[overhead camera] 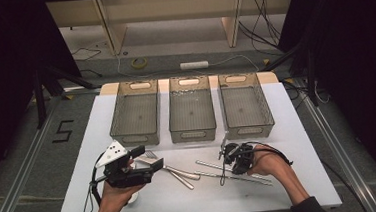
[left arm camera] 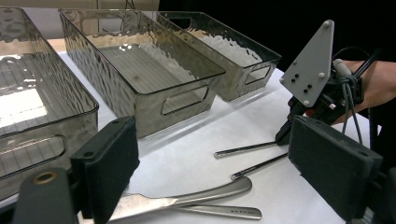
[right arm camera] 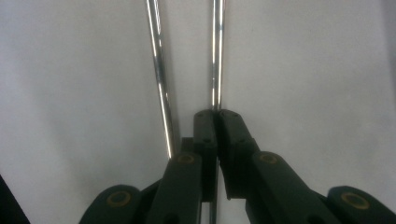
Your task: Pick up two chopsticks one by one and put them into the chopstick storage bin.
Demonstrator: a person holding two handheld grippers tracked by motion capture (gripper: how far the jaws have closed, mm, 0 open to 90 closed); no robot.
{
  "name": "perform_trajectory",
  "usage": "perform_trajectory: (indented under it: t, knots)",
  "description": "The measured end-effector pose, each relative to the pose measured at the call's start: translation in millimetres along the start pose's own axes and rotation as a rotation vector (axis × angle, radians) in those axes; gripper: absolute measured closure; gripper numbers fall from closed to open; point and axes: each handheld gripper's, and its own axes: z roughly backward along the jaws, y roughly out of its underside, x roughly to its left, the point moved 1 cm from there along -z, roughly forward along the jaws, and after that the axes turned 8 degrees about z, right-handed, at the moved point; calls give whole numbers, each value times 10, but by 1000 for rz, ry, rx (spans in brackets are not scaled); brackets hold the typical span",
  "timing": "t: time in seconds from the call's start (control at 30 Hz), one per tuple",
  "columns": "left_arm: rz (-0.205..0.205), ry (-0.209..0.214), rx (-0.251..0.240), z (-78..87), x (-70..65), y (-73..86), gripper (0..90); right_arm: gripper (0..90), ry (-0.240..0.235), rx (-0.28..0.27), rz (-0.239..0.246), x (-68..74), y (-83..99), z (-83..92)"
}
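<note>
Two thin metal chopsticks (right arm camera: 159,70) lie side by side on the white tabletop (overhead camera: 288,129). My right gripper (right arm camera: 216,114) points down at them, its jaws shut on the right-hand chopstick (right arm camera: 217,56) in the right gripper view. In the high view this gripper (overhead camera: 228,159) sits at the front right over the chopsticks (overhead camera: 251,174). My left gripper (overhead camera: 145,158) hovers open at the front left above a fork (overhead camera: 152,153) and another piece of cutlery (overhead camera: 184,181). In the left gripper view the wide-open jaws frame two cutlery handles (left arm camera: 196,196), with the right gripper (left arm camera: 285,135) beyond.
Three empty smoky plastic bins stand in a row at the back: left (overhead camera: 135,138), middle (overhead camera: 193,134), right (overhead camera: 250,130). A small white object (overhead camera: 132,197) lies by the left hand. The table's front edge is close to both forearms.
</note>
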Motion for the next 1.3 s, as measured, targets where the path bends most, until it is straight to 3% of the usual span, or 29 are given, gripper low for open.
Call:
perform_trajectory:
  t: [0.23, 0.53, 0.83, 1.03, 1.13, 1.3]
  knots:
    - [1, 4, 8, -7, 4, -1, 156, 868, 19, 4, 32, 32, -19, 40]
    - [-18, 36, 73, -106, -32, 5, 157, 869, 73, -80, 52, 98, -36, 361]
    - [-169, 73, 225, -419, -153, -4, 171, 869, 93, -100, 110, 233, -137, 509]
    - [-244, 106, 281, -597, -256, -49, 190, 869, 96, -93, 147, 291, -191, 557]
    - [-292, 103, 332, -671, -297, -59, 190, 869, 89, -106, 146, 338, -224, 564]
    - [-328, 123, 378, -734, -326, -74, 190, 868, 83, -107, 161, 404, -270, 568]
